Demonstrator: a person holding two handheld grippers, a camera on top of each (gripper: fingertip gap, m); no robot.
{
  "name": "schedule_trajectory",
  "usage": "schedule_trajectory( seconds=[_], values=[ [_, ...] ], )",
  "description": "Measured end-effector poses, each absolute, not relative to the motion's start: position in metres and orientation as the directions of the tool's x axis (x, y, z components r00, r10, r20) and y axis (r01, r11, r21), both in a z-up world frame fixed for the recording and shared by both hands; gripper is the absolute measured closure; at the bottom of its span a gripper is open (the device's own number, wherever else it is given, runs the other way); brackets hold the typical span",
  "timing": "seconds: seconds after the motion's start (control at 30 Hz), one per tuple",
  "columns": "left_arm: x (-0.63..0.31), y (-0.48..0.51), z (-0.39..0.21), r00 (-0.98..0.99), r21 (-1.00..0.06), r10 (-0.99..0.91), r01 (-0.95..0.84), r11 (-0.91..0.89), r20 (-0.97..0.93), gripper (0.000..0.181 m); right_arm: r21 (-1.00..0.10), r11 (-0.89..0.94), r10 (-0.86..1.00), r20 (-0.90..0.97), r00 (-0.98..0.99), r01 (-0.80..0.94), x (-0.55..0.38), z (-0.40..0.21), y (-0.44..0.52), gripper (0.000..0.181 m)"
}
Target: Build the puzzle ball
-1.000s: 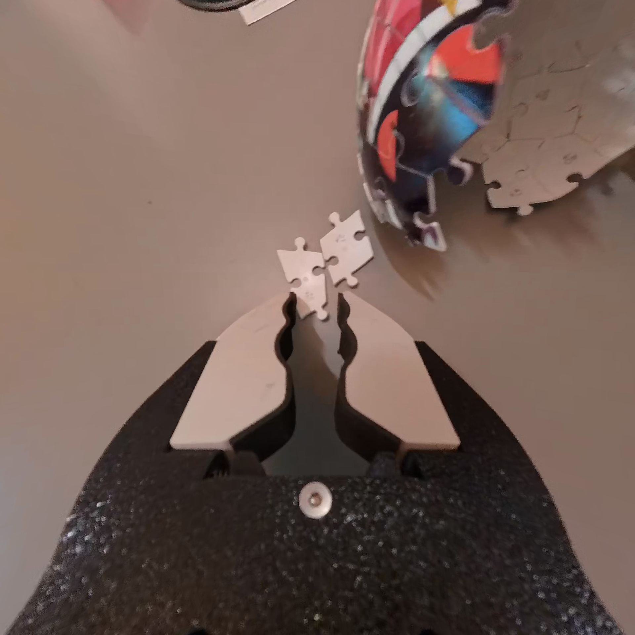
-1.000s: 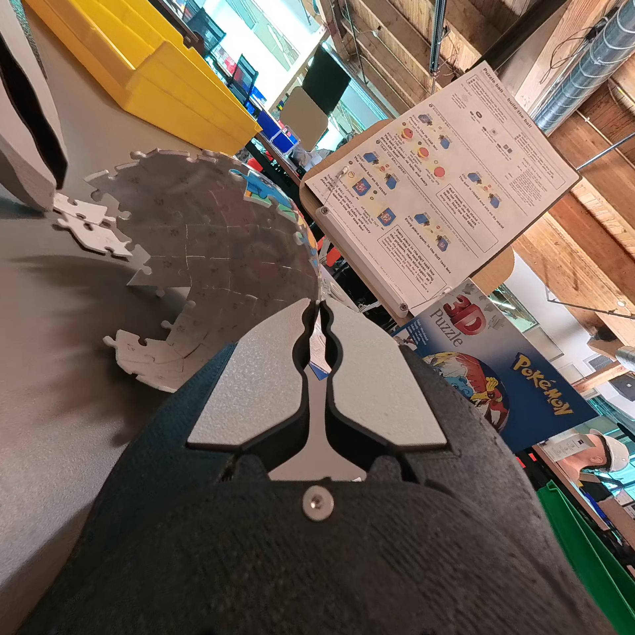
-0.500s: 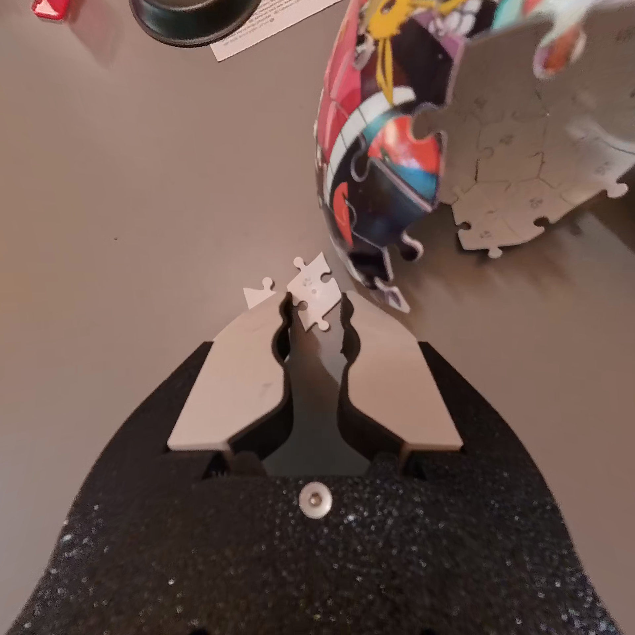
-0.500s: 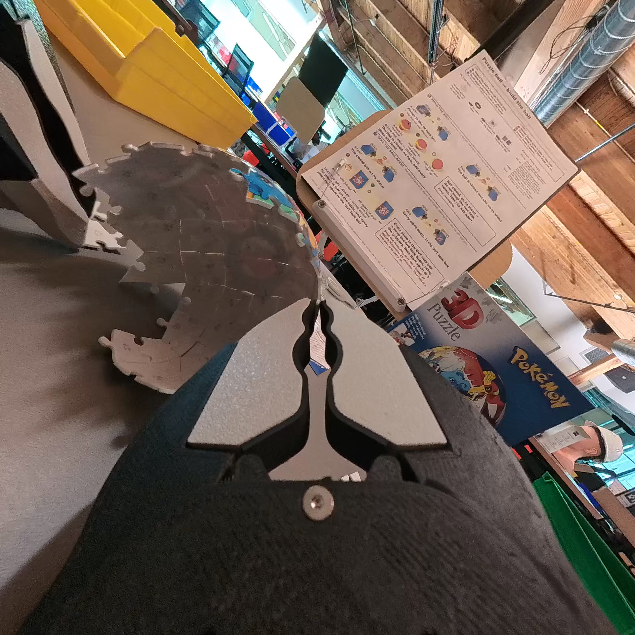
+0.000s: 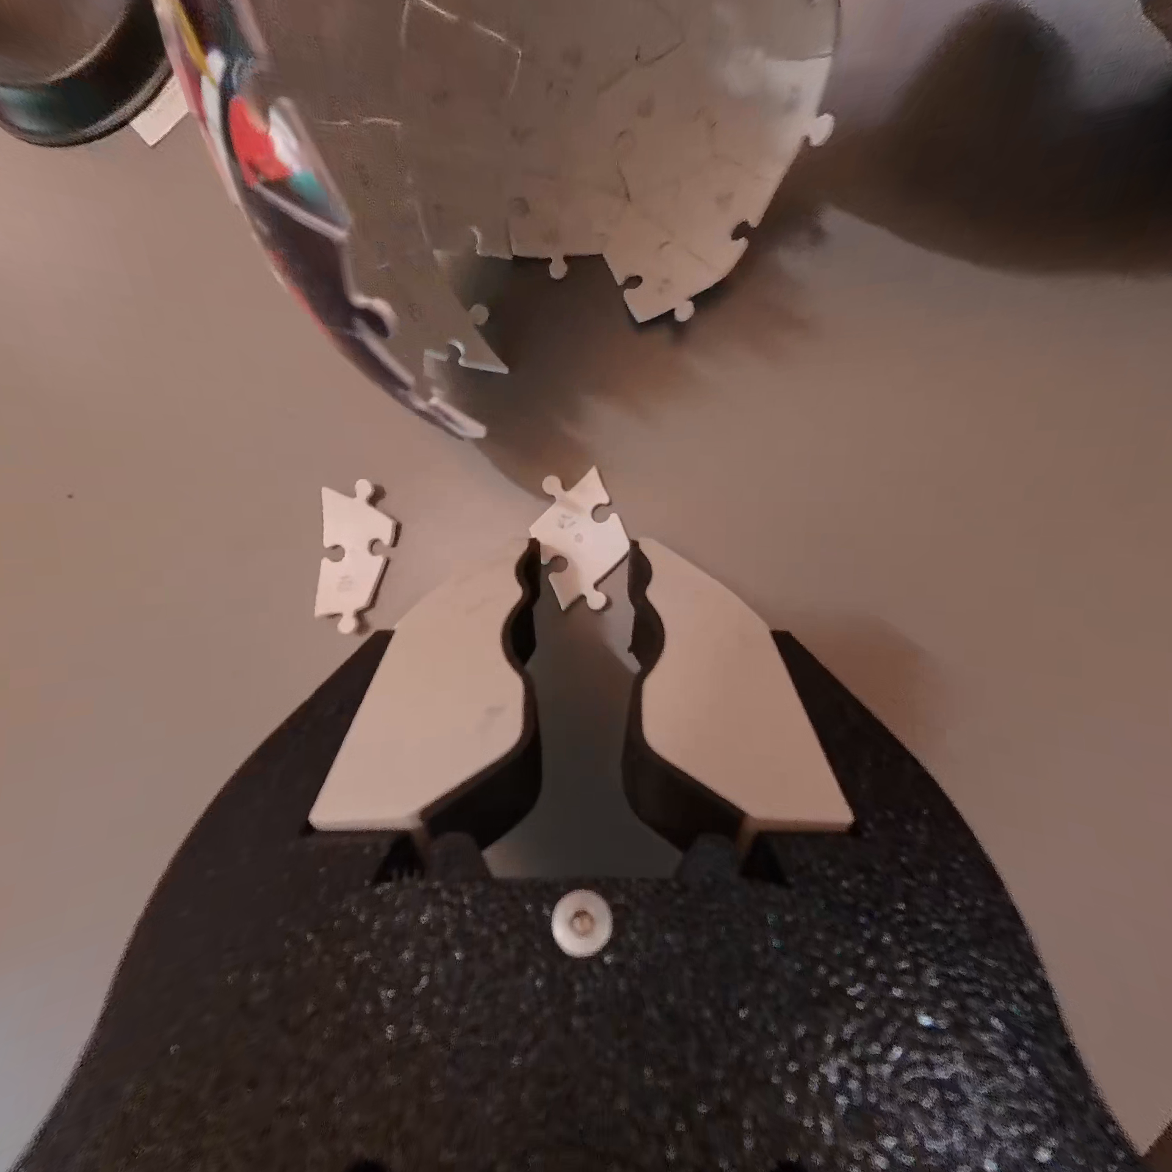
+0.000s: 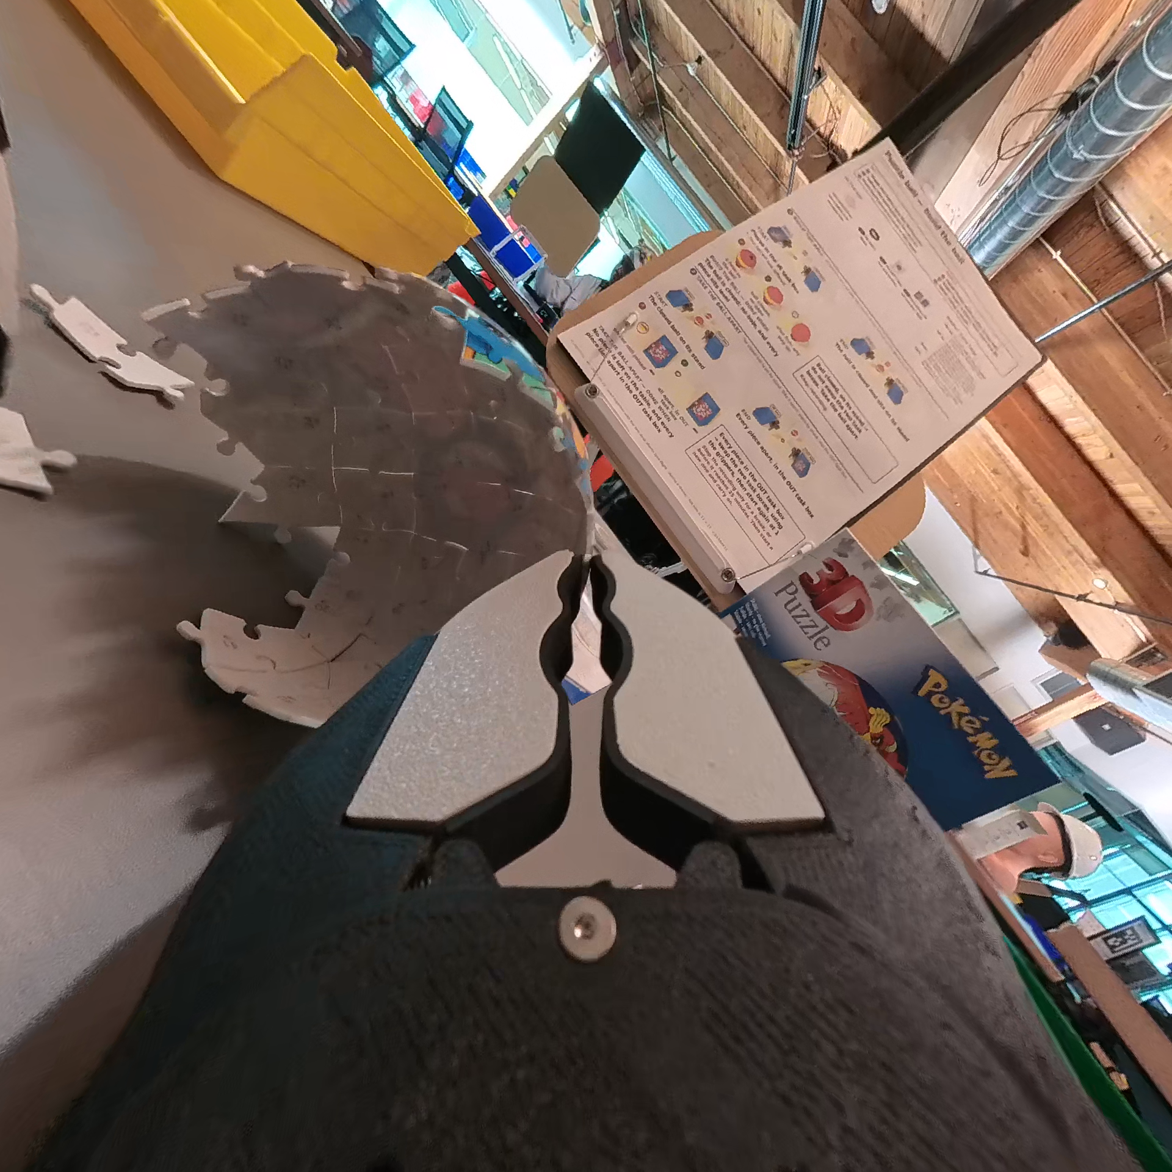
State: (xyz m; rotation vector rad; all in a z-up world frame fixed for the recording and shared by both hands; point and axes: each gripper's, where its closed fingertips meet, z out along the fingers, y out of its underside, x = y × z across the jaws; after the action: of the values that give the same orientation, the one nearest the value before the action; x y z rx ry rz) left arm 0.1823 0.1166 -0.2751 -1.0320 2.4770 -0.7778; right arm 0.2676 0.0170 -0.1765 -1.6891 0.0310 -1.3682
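1. Left tongs [image 5: 580,550] angle down at the worktop [image 5: 158,380], jaws apart around a loose puzzle piece [image 5: 578,538].
2. Right tongs [image 6: 586,566] tilt upward, clamped on the half-built puzzle ball [image 6: 393,431] rim.
3. A joined pair of pieces [image 5: 352,558] lies beside.

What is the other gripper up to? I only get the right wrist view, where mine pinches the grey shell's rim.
Observer: The left gripper points down at the table. One loose piece lies grey side up between its fingertips. I cannot tell whether it is pinched.
Operator: What does the shell's outside look like from there?
Observer: The half-built ball shows a printed face in black, red and white along its left edge.
Operator: Is anything else on that side?
Observer: Yes, a black ring sits at the top left corner, beside the ball.
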Motion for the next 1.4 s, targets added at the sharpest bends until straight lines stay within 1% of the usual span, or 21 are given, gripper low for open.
schedule_trajectory(
  seconds=[0.03, 0.07, 0.1, 0.13, 0.17, 0.3, 0.43, 0.5, 0.6, 0.73, 0.87, 0.97, 1.1, 1.33, 1.4],
  values=[
    [0.183, 0.115, -0.275, -0.669, -0.611, -0.736, -0.541, 0.578, -0.103, 0.156, -0.644, -0.572, -0.529, 0.763, 0.372, 0.509, 0.267, -0.176, 0.018, 0.178],
    [0.183, 0.113, -0.275, -0.666, -0.617, -0.74, -0.542, 0.57, -0.099, 0.161, -0.628, -0.582, -0.518, 0.776, 0.36, 0.516, 0.266, -0.176, 0.018, 0.178],
    [0.182, 0.111, -0.275, -0.662, -0.623, -0.744, -0.543, 0.563, -0.096, 0.161, -0.613, -0.592, -0.508, 0.788, 0.349, 0.523, 0.266, -0.176, 0.019, 0.178],
    [0.182, 0.111, -0.275, -0.653, -0.623, -0.75, -0.547, 0.559, -0.099, 0.156, -0.606, -0.595, -0.503, 0.793, 0.343, 0.528, 0.266, -0.175, 0.02, 0.178],
    [0.182, 0.112, -0.275, -0.645, -0.618, -0.757, -0.554, 0.557, -0.105, 0.152, -0.605, -0.595, -0.502, 0.794, 0.343, 0.53, 0.265, -0.175, 0.02, 0.178],
    [0.182, 0.112, -0.267, -0.622, -0.631, -0.773, -0.553, 0.545, -0.123, 0.153, -0.622, -0.591, -0.514, 0.781, 0.354, 0.514, 0.269, -0.176, 0.019, 0.178],
    [0.185, 0.118, -0.268, -0.575, -0.616, -0.806, -0.585, 0.528, -0.145, 0.153, -0.625, -0.595, -0.516, 0.779, 0.355, 0.505, 0.273, -0.176, 0.018, 0.178],
    [0.187, 0.123, -0.266, -0.523, -0.62, -0.841, -0.616, 0.486, -0.14, 0.153, -0.617, -0.595, -0.51, 0.785, 0.351, 0.515, 0.271, -0.175, 0.019, 0.178],
    [0.183, 0.126, -0.265, -0.441, -0.617, -0.895, -0.685, 0.388, -0.073, 0.15, -0.596, -0.602, -0.495, 0.801, 0.338, 0.531, 0.267, -0.174, 0.022, 0.178],
    [0.182, 0.125, -0.265, -0.385, -0.625, -0.92, -0.702, 0.342, -0.07, 0.146, -0.598, -0.596, -0.494, 0.799, 0.342, 0.536, 0.266, -0.174, 0.023, 0.178],
    [0.184, 0.117, -0.274, -0.415, -0.6, -0.906, -0.706, 0.377, -0.081, 0.147, -0.599, -0.595, -0.495, 0.798, 0.343, 0.536, 0.266, -0.174, 0.023, 0.178],
    [0.185, 0.12, -0.275, -0.419, -0.597, -0.904, -0.705, 0.383, -0.085, 0.156, -0.598, -0.593, -0.494, 0.799, 0.344, 0.539, 0.265, -0.174, 0.023, 0.178],
    [0.184, 0.131, -0.276, -0.412, -0.588, -0.908, -0.716, 0.377, -0.08, 0.156, -0.603, -0.589, -0.496, 0.796, 0.347, 0.539, 0.266, -0.174, 0.023, 0.178],
    [0.182, 0.128, -0.276, -0.442, -0.612, -0.896, -0.697, 0.373, -0.041, 0.166, -0.605, -0.586, -0.497, 0.794, 0.35, 0.54, 0.266, -0.175, 0.024, 0.178],
    [0.182, 0.128, -0.276, -0.443, -0.614, -0.895, -0.693, 0.377, -0.049, 0.164, -0.605, -0.586, -0.498, 0.794, 0.35, 0.539, 0.266, -0.175, 0.024, 0.178]
  ],
)
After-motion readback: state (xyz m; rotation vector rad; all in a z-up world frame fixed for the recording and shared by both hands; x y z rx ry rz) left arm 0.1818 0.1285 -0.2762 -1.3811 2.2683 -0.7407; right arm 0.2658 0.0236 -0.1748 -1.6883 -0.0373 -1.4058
